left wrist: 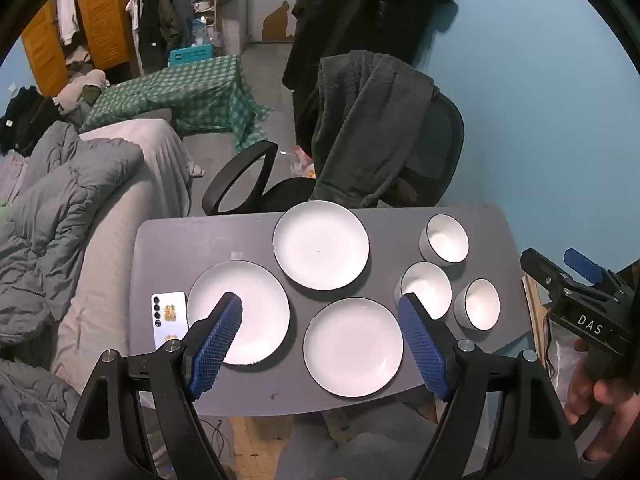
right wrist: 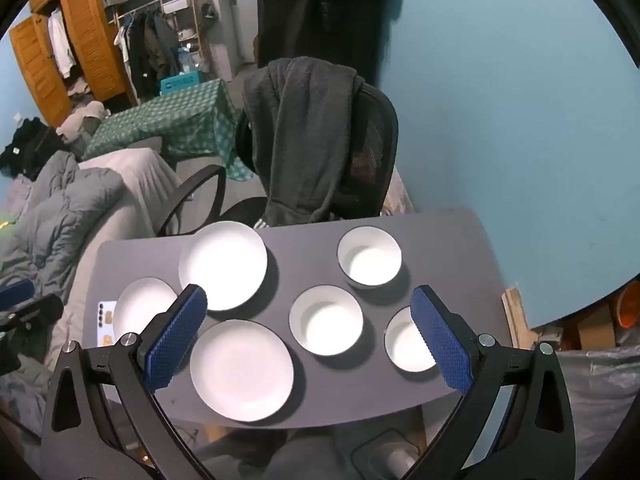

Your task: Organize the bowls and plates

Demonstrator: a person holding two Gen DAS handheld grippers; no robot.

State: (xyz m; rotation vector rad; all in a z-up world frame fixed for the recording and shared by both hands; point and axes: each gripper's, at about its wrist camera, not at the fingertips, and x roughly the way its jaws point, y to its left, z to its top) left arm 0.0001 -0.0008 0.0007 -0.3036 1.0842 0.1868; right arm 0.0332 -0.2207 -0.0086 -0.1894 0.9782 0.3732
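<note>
Three white plates lie apart on the grey table (left wrist: 256, 236): a left plate (left wrist: 256, 312), a far plate (left wrist: 320, 245) and a near plate (left wrist: 353, 346). Three white bowls stand at the right: far bowl (left wrist: 445, 237), middle bowl (left wrist: 430, 286), near bowl (left wrist: 480, 304). My left gripper (left wrist: 320, 322) is open and empty, above the table's front. My right gripper (right wrist: 308, 318) is open and empty, held above the near plate (right wrist: 242, 370) and middle bowl (right wrist: 326, 320). The near bowl (right wrist: 406, 346) sits partly behind its right finger.
A phone (left wrist: 170, 322) lies at the table's left edge beside the left plate. A black office chair (left wrist: 432, 152) draped with a dark blanket stands behind the table. A bed with grey bedding (left wrist: 80, 200) lies to the left. A blue wall is at the right.
</note>
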